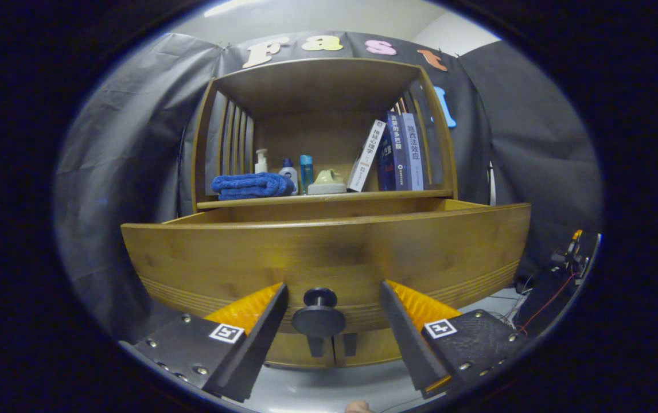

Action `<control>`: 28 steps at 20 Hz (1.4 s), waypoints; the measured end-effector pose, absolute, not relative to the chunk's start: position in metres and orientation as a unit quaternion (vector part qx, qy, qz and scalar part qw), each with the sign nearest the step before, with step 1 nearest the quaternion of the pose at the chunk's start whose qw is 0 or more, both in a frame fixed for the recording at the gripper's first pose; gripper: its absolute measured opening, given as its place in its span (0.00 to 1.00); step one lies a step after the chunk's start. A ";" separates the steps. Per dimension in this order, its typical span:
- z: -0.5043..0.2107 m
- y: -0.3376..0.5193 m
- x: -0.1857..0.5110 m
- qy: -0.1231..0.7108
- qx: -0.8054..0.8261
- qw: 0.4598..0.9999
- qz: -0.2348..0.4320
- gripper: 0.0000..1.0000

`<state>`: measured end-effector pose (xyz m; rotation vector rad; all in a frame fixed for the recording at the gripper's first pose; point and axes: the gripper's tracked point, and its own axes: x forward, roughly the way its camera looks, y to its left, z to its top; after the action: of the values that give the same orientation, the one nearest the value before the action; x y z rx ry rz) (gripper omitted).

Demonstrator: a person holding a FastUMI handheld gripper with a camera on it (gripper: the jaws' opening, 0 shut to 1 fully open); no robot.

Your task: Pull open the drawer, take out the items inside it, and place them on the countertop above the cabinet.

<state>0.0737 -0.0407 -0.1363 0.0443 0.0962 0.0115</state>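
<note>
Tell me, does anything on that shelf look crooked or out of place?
One white book leans against the upright books beside it. The drawer stands pulled out. The claw is open, fingers either side of the knob. Nothing looks spilled or damaged.

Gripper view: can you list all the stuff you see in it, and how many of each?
wooden cabinet: 1, brown, beyond the drawer
pulled-out wooden drawer: 1, brown, ahead of the fingers
round black knob: 1, on the drawer front, between the fingers
folded blue towel: 1, countertop left
small bottles: 3, white and blue, behind the towel
pale green dish: 1, countertop middle
books: about 4, white and blue, countertop right
gripper: 1, fingers open either side of the knob
</note>
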 end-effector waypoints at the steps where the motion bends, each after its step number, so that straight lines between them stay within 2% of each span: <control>1: -0.136 -0.040 0.079 0.049 0.022 0.999 0.006 0.99; 28: -0.135 -0.027 0.220 0.086 0.044 0.995 -0.007 0.99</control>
<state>0.2198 -0.0271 -0.1345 0.0889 0.1727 -0.0148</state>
